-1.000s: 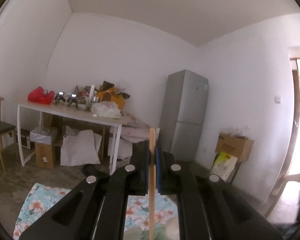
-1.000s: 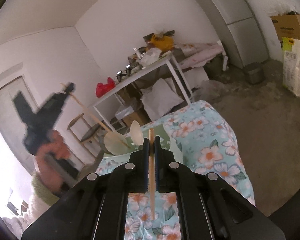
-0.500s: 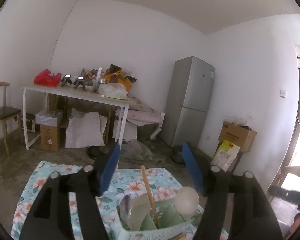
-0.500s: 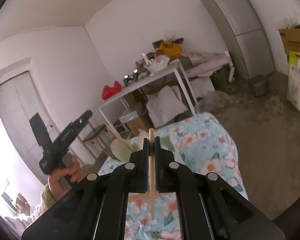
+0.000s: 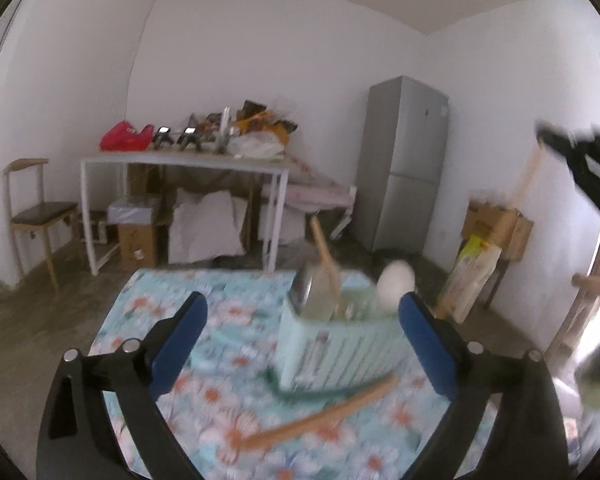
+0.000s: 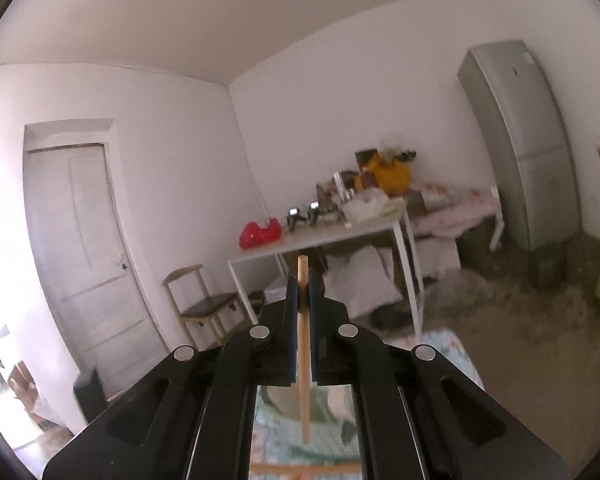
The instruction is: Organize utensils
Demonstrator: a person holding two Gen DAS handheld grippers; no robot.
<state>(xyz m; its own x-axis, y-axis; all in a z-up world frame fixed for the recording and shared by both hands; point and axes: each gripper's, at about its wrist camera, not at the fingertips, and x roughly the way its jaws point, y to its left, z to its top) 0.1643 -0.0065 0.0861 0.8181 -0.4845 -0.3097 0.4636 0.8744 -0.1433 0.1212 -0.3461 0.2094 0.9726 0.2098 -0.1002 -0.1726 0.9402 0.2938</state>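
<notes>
- The left gripper [image 5: 302, 336]: jaws have just been opening and stand wide, nothing between them.
- The slim wooden stick [image 5: 323, 269] it clamped a second ago now stands in the pale green slatted plastic basket [image 5: 340, 350] on the floral cloth-covered counter [image 5: 228, 308]; another wooden stick [image 5: 320, 416] lies before it.
- The right gripper [image 6: 303, 292]: jaws clamped on a thin wooden rod [image 6: 303, 344], as before.

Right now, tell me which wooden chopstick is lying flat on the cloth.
The loose chopstick just in front of the green basket. One other stands inside the basket; another is clamped in the right gripper.
</notes>
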